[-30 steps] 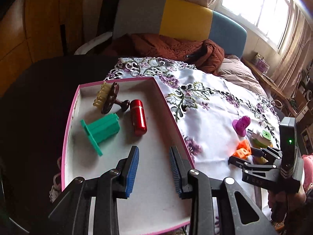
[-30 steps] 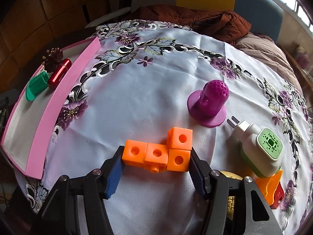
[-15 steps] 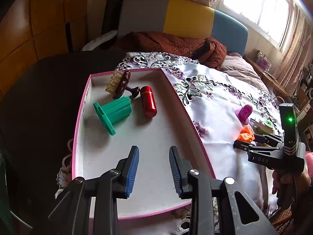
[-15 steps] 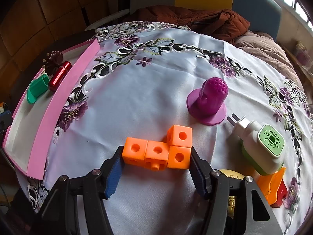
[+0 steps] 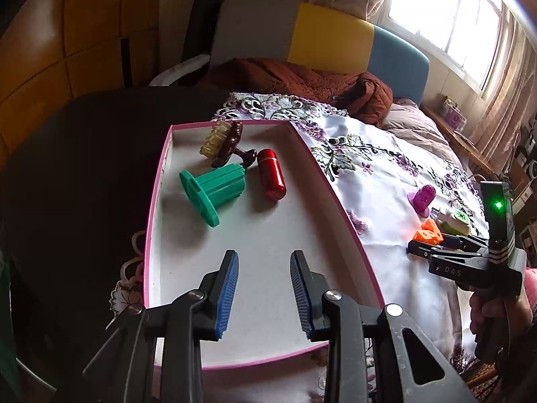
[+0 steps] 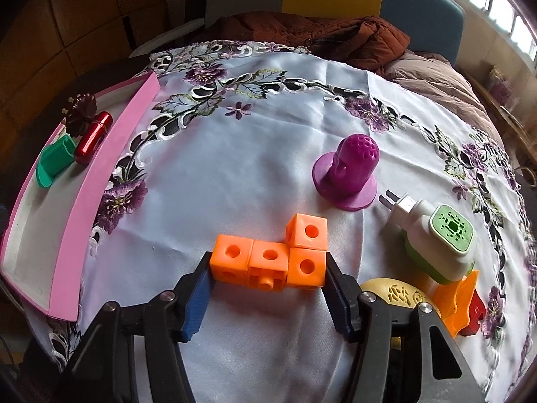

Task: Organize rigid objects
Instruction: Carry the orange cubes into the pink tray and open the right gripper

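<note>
Right tongs (image 6: 268,275): jaws closing, pads pressed on both ends of the orange linked cubes (image 6: 272,255), a row of three with a fourth stacked on the right-hand one; block sits on the embroidered tablecloth (image 6: 235,168)

Ahead and right of these tongs: purple domed piece (image 6: 349,171) upright on its round base; beside it, further right, white-and-green plug-in unit (image 6: 436,238) lying with prongs towards the purple piece

Close by the right finger: yellowish round item (image 6: 396,294), partly hidden; orange and red clip-like pieces (image 6: 459,299) beyond it, touching each other

Far left of the right tongs: pink-edged tray (image 6: 84,201)

Left tongs (image 5: 265,288): jaws apart with a narrow gap, nothing between them, held over the near end of the tray (image 5: 255,241)

Ahead of the left tongs, at the tray's far end: green flanged cylinder (image 5: 214,191) on its side; red capsule (image 5: 271,174) just right of it; dark flower-headed stamp (image 5: 228,144) behind both, against a yellowish ridged piece (image 5: 213,139)

Right of the left tongs: a hand (image 5: 496,309) gripping the other tool's handle
</note>
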The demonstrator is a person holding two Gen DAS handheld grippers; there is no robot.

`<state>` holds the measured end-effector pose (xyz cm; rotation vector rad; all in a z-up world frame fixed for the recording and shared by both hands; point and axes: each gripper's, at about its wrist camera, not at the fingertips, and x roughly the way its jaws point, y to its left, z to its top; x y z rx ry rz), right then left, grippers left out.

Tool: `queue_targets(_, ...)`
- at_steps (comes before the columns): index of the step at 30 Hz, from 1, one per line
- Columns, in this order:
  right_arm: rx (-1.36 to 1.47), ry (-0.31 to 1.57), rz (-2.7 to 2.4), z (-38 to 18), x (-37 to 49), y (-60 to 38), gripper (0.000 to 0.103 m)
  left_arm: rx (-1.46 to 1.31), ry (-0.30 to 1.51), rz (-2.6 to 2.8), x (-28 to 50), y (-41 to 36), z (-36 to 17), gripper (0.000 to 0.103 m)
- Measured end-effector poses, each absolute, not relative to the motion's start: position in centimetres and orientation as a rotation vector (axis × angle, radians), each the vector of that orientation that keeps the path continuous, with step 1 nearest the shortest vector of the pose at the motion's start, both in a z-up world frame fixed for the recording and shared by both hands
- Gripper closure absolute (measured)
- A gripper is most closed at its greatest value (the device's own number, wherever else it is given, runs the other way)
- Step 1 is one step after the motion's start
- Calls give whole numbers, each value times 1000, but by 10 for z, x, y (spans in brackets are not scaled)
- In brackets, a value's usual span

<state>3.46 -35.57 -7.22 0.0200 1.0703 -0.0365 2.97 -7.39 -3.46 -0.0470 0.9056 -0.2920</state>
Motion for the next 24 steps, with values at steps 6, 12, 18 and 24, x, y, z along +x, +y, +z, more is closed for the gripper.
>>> queue_targets(6, 52, 1005, 24, -46, 35, -328, 42, -97, 896, -246, 32, -54, -35, 71)
queue_targets(12, 28, 935, 203, -16, 46, -269, 42, -137, 880, -185, 36, -30, -34, 71)
queue_targets(18, -54, 939, 383, -14, 66, -203, 42, -165, 872, -136, 39, -9, -34, 71)
queue_targets(24, -161, 1028, 399, -48, 97, -166, 42, -182, 878, -116, 41, -1, -37, 71)
